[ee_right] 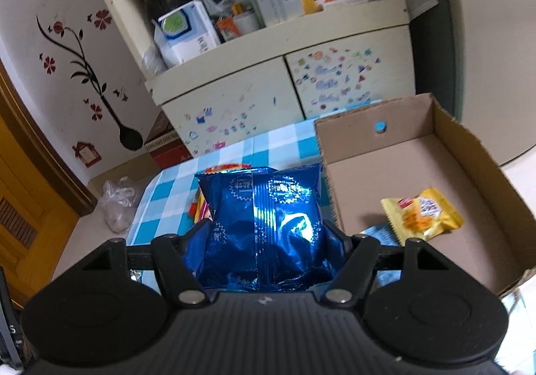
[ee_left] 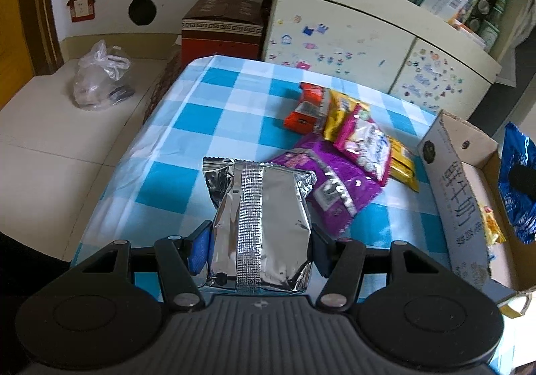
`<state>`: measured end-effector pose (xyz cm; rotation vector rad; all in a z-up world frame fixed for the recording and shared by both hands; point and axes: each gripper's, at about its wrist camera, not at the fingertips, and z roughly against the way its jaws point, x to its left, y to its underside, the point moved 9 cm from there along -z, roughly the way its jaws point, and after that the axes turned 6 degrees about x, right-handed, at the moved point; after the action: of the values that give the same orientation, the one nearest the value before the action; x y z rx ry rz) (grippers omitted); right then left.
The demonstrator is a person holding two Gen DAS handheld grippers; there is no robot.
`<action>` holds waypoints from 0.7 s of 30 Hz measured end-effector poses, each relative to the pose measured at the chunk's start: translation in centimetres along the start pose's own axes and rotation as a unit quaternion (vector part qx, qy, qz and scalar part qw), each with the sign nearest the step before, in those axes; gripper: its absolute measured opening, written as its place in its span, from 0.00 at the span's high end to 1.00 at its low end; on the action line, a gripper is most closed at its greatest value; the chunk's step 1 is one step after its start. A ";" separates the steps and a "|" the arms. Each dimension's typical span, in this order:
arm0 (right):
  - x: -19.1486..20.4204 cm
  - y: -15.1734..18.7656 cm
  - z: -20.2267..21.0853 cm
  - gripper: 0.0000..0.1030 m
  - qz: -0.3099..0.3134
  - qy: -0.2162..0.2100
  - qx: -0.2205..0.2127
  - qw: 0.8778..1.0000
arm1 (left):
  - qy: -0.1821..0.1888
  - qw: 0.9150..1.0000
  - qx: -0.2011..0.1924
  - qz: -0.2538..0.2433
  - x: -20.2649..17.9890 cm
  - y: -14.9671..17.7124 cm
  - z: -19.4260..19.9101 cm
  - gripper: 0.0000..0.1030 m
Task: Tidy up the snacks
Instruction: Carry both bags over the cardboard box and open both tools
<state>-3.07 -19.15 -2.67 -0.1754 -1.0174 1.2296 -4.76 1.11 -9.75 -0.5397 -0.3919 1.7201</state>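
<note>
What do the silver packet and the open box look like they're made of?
Silver packet: likely metallised plastic film, mirror-shiny and creased, with a crimped seam down the middle. Open box: corrugated cardboard, matte brown inside, with raw edges.

Both wrist views look steeply down along their fingers, close over the checked desk (ee_left: 214, 113), sharing the cardboard box (ee_right: 418, 147) (and the stickered cabinet (ee_left: 335, 50)).

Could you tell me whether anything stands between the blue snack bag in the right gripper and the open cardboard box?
Nothing visible does. The right gripper holds the blue bag just left of the cardboard box; only the box's near wall lies between. Inside, a yellow packet leaves bare floor.
</note>
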 end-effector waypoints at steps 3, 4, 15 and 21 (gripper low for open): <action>-1.0 -0.6 0.9 0.32 -0.012 0.000 -0.010 1.000 | 0.006 1.000 -0.003 -0.009 -1.3 -0.1 0.4 0.37; -1.4 -0.8 1.2 0.32 -0.016 0.001 -0.013 1.000 | 0.010 1.000 -0.004 -0.012 -1.8 -0.1 0.6 0.37; -6.2 -3.5 4.9 0.32 -0.066 0.018 -0.064 0.996 | 0.060 0.997 -0.018 -0.049 -8.4 -1.0 2.3 0.37; -8.9 -4.4 6.6 0.32 -0.100 0.030 -0.088 0.991 | 0.099 0.993 -0.018 -0.061 -12.8 -1.8 2.6 0.37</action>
<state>-4.58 -30.90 -1.09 -0.2406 -1.0653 0.9480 -2.69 -10.90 -4.80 -0.6919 -0.3090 1.5293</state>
